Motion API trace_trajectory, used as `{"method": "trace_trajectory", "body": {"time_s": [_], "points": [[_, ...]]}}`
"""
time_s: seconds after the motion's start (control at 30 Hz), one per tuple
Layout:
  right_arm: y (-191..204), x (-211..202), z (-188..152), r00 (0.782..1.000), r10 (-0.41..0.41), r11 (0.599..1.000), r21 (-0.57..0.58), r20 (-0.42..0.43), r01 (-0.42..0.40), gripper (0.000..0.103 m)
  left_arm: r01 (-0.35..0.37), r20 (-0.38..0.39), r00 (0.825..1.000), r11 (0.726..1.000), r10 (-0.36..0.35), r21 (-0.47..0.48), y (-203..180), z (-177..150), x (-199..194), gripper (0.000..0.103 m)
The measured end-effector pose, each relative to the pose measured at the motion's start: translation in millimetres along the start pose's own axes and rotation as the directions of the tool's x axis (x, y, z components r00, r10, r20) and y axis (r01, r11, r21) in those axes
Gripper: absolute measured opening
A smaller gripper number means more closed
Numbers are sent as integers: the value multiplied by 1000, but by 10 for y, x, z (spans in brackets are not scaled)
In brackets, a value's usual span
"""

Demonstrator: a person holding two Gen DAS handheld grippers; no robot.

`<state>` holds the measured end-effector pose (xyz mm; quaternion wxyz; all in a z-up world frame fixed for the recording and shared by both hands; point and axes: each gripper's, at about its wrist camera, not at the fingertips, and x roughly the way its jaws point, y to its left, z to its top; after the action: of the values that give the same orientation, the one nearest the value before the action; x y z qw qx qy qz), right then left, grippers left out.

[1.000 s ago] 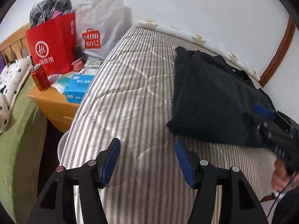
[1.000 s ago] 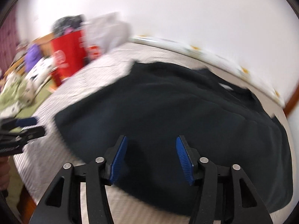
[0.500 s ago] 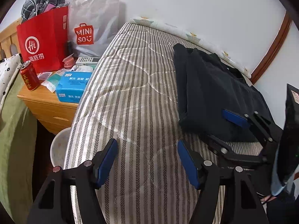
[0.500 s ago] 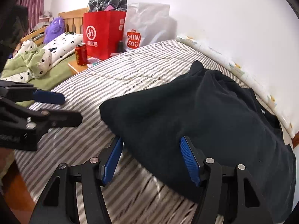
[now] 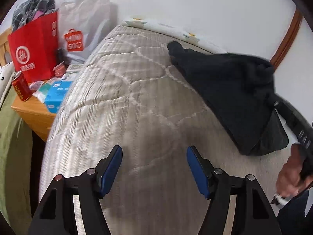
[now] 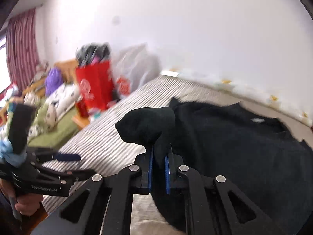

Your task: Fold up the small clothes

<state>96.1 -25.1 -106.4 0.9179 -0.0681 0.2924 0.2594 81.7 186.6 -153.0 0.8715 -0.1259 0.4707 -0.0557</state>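
A black garment (image 5: pixel 225 90) lies on the right half of the striped mattress (image 5: pixel 127 98). My right gripper (image 6: pixel 159 152) is shut on the garment's near corner (image 6: pixel 148 123), which bunches up above the pads and is raised off the bed. The rest of the garment (image 6: pixel 244 146) spreads out to the right of it. My left gripper (image 5: pixel 154 150) is open over bare mattress to the left of the garment, with nothing between its fingers. It also shows in the right wrist view as the left gripper (image 6: pixel 78 164), low on the left. A hand (image 5: pixel 291 172) shows at the right edge.
A wooden nightstand (image 5: pixel 33 113) left of the bed carries a red paper bag (image 5: pixel 33 49), a white shopping bag (image 5: pixel 84 23), a red can (image 5: pixel 20 88) and a blue tissue pack (image 5: pixel 56 94). A green-covered bed (image 5: pixel 11 146) lies further left. A white wall runs behind.
My right gripper went from open at the garment's near edge to shut on its corner and lifted it. The left gripper stayed open and shifted over the mattress.
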Motion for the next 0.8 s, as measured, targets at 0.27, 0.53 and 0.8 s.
{"method": "trace_trajectory", "body": {"time_s": [0.27,0.53,0.8], "points": [[-1224,-523,-110,997,-50,979,201,50,39,6,57,26,998,996,-59,68,-753,128,63,66],[-2048,-1037,-583,988,-147,940,318,53,123,6,164,23,985,971,-170,173,-1511,139,173,66],[-2533,-978,-1223,989,-134,882,449,-54,144,19,236,-10,970,932,-243,275,-2019,-15,277,71]]}}
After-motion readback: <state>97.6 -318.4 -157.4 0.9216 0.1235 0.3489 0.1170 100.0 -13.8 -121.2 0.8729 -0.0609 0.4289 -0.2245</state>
